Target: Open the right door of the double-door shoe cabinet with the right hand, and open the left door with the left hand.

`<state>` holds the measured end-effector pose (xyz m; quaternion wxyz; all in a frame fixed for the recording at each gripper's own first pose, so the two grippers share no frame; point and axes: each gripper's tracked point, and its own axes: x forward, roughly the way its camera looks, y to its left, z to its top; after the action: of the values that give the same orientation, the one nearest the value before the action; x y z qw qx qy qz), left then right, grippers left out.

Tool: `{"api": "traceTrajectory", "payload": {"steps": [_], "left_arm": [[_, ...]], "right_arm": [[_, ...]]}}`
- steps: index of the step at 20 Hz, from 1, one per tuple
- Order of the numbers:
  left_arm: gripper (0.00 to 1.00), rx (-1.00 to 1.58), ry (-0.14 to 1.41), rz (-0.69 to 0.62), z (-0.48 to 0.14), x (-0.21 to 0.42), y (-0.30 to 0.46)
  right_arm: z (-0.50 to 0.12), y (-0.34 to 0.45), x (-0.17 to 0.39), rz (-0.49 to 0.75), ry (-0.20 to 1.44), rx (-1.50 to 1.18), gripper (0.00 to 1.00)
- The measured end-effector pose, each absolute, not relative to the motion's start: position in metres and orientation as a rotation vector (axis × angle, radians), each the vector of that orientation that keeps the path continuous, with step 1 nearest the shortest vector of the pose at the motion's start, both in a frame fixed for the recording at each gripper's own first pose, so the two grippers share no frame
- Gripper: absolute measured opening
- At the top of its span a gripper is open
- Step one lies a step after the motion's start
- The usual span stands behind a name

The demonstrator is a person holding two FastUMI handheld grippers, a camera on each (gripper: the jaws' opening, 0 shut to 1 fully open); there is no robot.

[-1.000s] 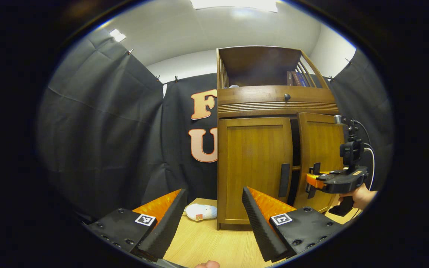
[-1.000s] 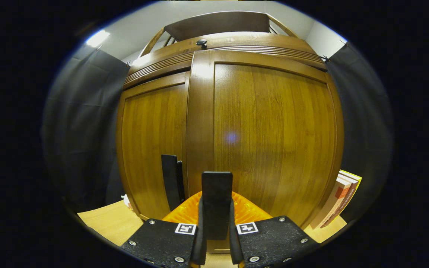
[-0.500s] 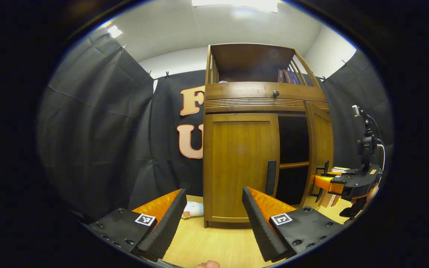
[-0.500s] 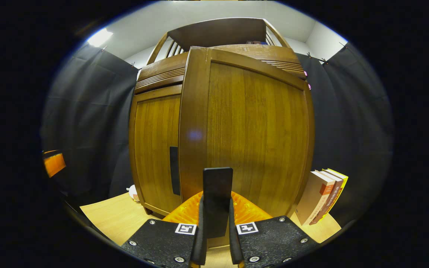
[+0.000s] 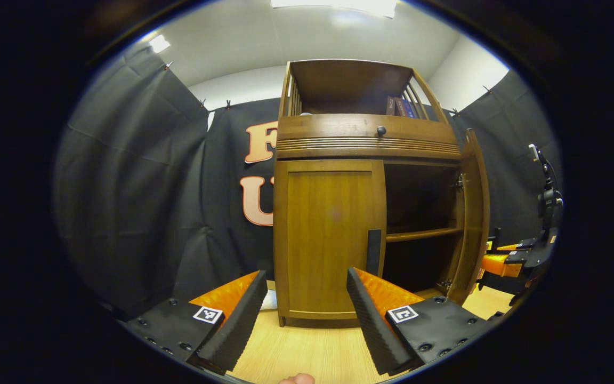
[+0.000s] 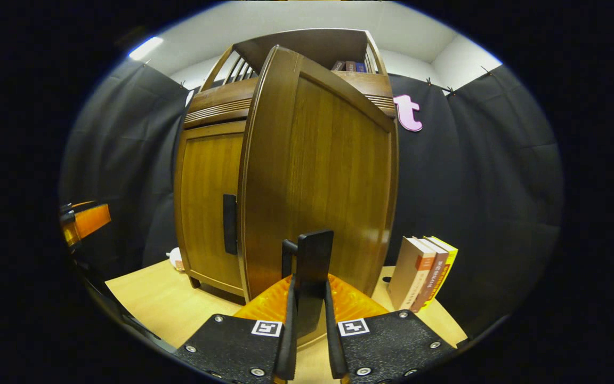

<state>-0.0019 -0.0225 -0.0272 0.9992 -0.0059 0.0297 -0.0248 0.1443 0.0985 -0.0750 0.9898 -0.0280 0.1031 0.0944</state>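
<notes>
Right tongs (image 6: 309, 341) clamp right door handle (image 6: 313, 266) | left tongs (image 5: 304, 314) spread, short of left door (image 5: 328, 234)

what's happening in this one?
A person is opening a double-door shoe cabinet with two handheld grippers. The right gripper is shut on the right door's handle, with the right door swung wide open. The left gripper hovers open before the closed left door, short of its handle.

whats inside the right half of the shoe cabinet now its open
One bare wooden shelf across a dark interior; no shoes visible. The left door covers the other half.
</notes>
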Motion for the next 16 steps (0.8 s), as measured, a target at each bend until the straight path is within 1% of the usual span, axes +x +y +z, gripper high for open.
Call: {"api": "traceTrajectory", "payload": {"steps": [1, 3, 6, 7, 8, 9, 12, 14, 15, 16], "left_arm": [[0.94, -0.012, 0.060, -0.058, -0.027, -0.001, -0.025], [0.94, -0.010, 0.062, -0.077, -0.027, 0.000, -0.034], [0.96, 0.001, 0.056, -0.103, -0.025, 0.000, -0.045], [0.94, 0.004, 0.054, -0.106, -0.024, 0.001, -0.047], [0.94, 0.005, 0.055, -0.108, -0.025, 0.001, -0.048], [0.94, 0.003, 0.057, -0.113, -0.026, 0.001, -0.050], [0.94, 0.002, 0.063, -0.118, -0.029, 0.000, -0.052], [0.94, 0.004, 0.066, -0.116, -0.031, 0.000, -0.052], [0.94, 0.003, 0.065, -0.112, -0.030, -0.001, -0.052], [0.94, 0.002, 0.066, -0.110, -0.031, -0.002, -0.051]], "right_arm": [[-0.076, 0.092, 0.142, 0.175, 0.213, -0.056, 0.24], [-0.075, 0.085, 0.141, 0.162, 0.225, -0.021, 0.18], [-0.075, 0.073, 0.136, 0.138, 0.227, -0.009, 0.14], [-0.075, 0.067, 0.135, 0.131, 0.225, -0.021, 0.07], [-0.074, 0.060, 0.134, 0.126, 0.226, -0.028, 0.07], [-0.075, 0.053, 0.134, 0.120, 0.225, -0.023, 0.12], [-0.073, 0.036, 0.132, 0.112, 0.210, -0.007, 0.11], [-0.078, 0.013, 0.133, 0.067, 0.228, -0.006, 0.11], [-0.079, 0.001, 0.134, 0.051, 0.231, -0.005, 0.07], [-0.077, -0.001, 0.134, 0.056, 0.235, 0.018, 0.05]]}}
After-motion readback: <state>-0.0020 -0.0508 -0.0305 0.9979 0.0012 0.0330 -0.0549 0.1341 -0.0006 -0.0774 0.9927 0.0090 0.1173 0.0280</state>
